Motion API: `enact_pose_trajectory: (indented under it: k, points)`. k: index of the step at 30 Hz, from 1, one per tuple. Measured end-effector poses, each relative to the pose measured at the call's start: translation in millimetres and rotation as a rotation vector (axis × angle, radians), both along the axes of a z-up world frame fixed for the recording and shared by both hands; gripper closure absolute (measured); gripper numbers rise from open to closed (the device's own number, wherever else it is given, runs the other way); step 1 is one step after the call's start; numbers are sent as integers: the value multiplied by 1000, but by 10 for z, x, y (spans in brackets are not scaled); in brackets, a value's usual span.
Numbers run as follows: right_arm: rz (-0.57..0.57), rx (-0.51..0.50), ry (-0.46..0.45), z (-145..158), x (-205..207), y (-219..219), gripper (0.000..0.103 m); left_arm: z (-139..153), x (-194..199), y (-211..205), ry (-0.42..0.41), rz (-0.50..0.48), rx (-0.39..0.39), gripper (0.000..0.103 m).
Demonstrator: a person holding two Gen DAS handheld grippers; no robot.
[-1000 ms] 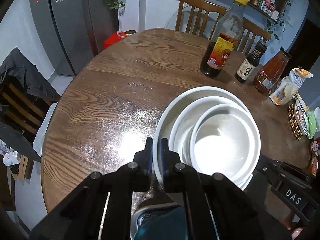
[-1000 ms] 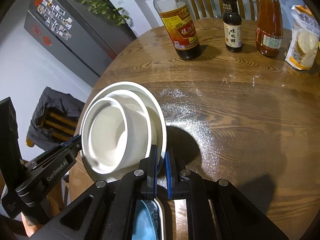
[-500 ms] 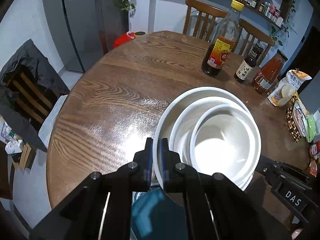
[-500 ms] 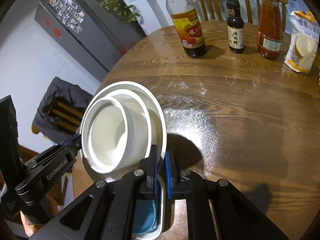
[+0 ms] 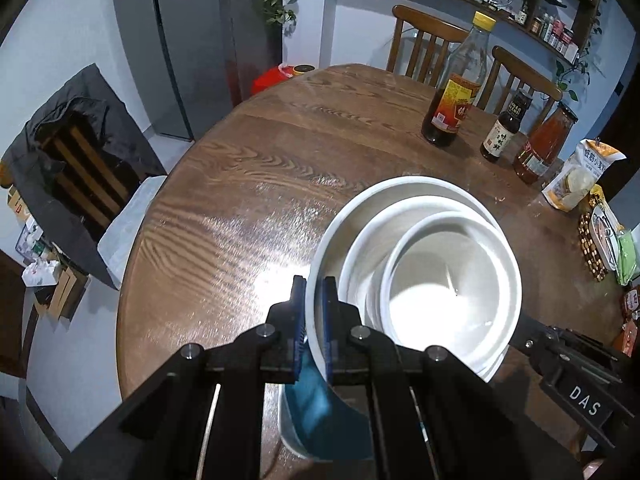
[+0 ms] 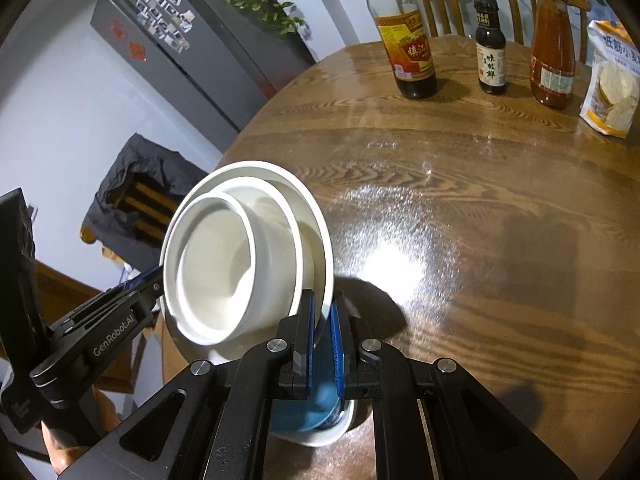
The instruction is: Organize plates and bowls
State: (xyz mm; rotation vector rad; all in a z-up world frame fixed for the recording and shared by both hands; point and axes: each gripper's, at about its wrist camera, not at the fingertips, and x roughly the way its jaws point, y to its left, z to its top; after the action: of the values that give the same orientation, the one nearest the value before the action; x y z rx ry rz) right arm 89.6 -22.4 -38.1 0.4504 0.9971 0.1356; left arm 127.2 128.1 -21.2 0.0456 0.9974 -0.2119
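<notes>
**Two grippers carrying one nested stack of white dishes**

One round wooden table (image 5: 248, 184) filled both views. Above its near edge we held a stack of three white dishes: a wide plate (image 5: 332, 240) underneath, a medium bowl (image 5: 360, 256) in it, and a small bowl (image 5: 448, 280) innermost. Our left gripper (image 5: 314, 320) was clamped on the plate's left rim and our right gripper (image 6: 323, 332) on its opposite rim, so the stack spanned between them, equally near each hand. One blue-lined bowl (image 6: 316, 420) sat on the table directly beneath. We judged the next move depended on lowering the stack squarely onto it. Three bottles (image 6: 490, 44) and one snack bag (image 6: 612, 88) stood at the far side.
</notes>
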Motion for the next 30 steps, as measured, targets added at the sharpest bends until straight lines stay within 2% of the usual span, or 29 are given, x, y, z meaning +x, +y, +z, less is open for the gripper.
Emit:
enact_pose_trajectory:
  k: [15,30]
  points:
    - [38,-5,41,-132,-225,183,92,-169,-268,182,40,31,1,100]
    - [45,-3,108,-318,-328,229,92,-367,-351,209,104,29,13,100]
